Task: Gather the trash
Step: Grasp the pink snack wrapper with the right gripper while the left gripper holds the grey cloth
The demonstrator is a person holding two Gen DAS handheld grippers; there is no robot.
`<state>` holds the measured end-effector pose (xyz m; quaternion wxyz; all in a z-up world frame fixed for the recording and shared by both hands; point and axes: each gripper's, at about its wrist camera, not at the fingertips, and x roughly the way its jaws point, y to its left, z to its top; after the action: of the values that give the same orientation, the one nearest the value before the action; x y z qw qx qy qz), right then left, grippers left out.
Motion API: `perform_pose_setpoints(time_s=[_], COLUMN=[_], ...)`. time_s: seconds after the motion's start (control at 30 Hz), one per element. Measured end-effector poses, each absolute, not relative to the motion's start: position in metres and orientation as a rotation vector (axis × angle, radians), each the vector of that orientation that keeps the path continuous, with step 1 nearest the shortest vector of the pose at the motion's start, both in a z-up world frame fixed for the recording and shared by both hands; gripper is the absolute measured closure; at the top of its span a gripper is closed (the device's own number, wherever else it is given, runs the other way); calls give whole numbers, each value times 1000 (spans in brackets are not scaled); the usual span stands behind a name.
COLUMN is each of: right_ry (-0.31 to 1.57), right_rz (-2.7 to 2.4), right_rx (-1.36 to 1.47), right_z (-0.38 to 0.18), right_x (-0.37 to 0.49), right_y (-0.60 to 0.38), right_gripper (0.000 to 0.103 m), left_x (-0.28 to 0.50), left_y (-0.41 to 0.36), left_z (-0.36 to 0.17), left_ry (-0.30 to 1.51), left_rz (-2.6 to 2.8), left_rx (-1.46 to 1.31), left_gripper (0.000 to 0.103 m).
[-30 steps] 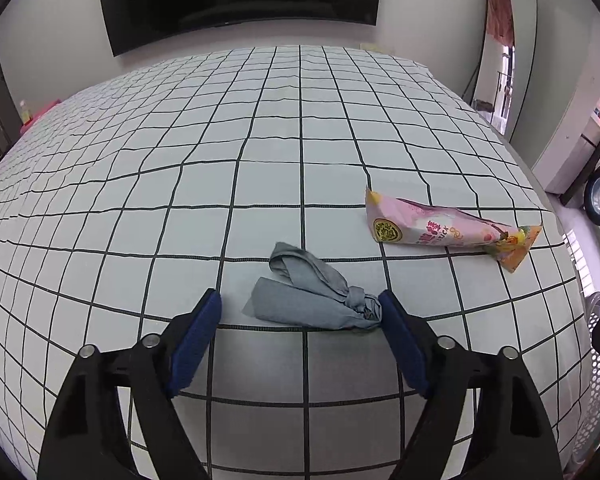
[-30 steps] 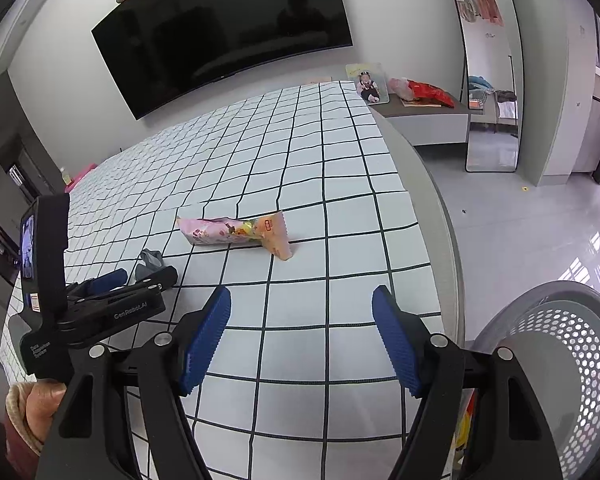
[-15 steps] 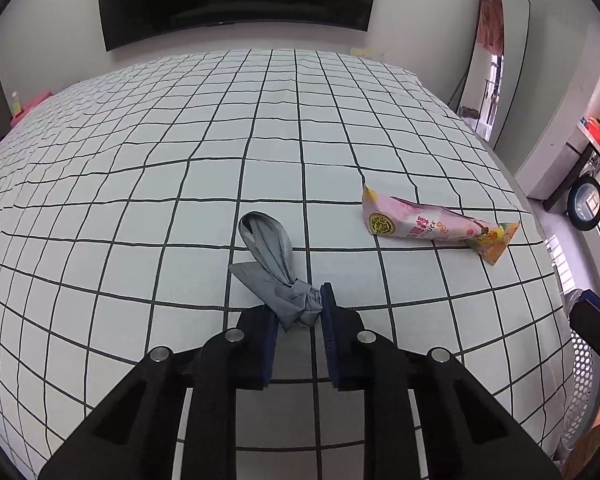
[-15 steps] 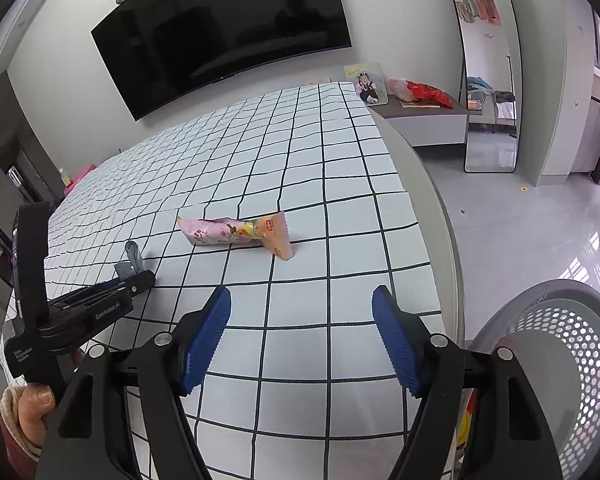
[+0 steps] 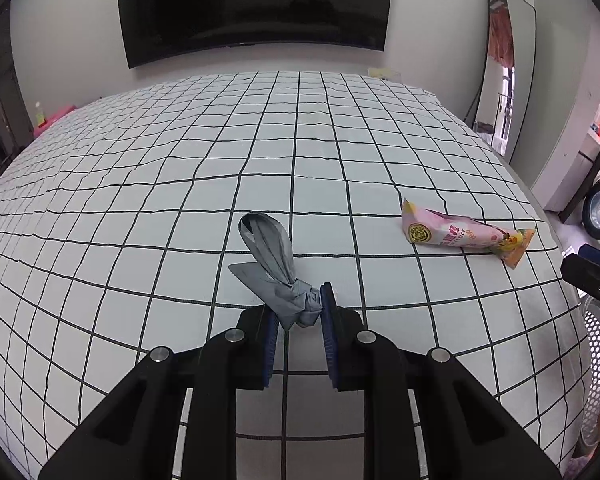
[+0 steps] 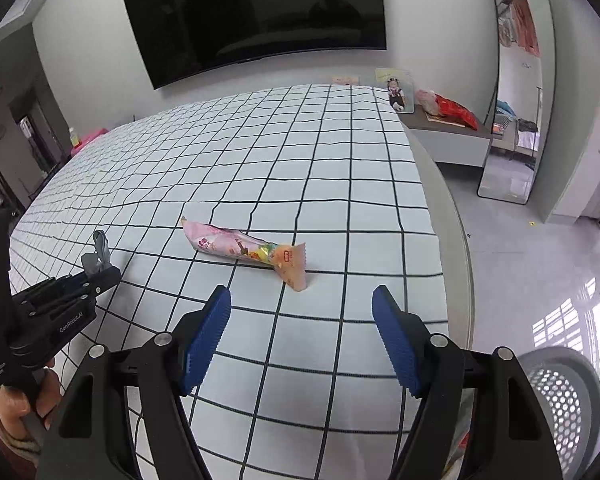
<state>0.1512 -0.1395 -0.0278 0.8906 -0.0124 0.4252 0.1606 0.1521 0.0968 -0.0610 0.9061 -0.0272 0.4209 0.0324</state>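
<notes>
A knotted grey plastic bag (image 5: 274, 264) is pinched at its knot by my left gripper (image 5: 300, 314), which is shut on it; its loop trails forward over the checked bed cover (image 5: 180, 184). In the right wrist view the same grey bag (image 6: 98, 254) sticks out of the left gripper (image 6: 106, 274) at the far left. A pink snack wrapper (image 5: 464, 236) with an orange end lies on the cover to the right. My right gripper (image 6: 302, 308) is open, its blue pads wide apart, just short of the pink wrapper (image 6: 244, 250), nothing between them.
A white perforated bin (image 6: 560, 396) stands on the floor at the bed's right edge, also seen as the bin (image 5: 598, 360) in the left wrist view. A dark TV (image 6: 256, 12) hangs on the far wall. A low cabinet (image 6: 444, 136) and a mirror (image 6: 516, 92) stand at right.
My left gripper closed on the grey bag's knot and has lifted it slightly, the bag now standing lengthwise. My right gripper has swung nearer the pink wrapper, still open.
</notes>
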Motion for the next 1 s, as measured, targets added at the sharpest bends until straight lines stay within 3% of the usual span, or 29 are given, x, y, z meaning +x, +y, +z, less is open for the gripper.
perform_pose_setpoints(time_s=[0.43,0.9,1.0], right_ry=[904,982,979], right_rz=[507,603,602], right_rx=[-378,-416,-396], right_z=[-48,-70,-69], right_x=[197,215,211], right_y=[-83,-58,-59], right_gripper=[33,34,47], left_x=[158,156,155], left_y=[114,113,114], left_z=[-69,-67,-66], left_ry=[873,863,860], left_rz=[121,106,106], left_rx=[-93,-92,-93], left_gripper=[83,83,83])
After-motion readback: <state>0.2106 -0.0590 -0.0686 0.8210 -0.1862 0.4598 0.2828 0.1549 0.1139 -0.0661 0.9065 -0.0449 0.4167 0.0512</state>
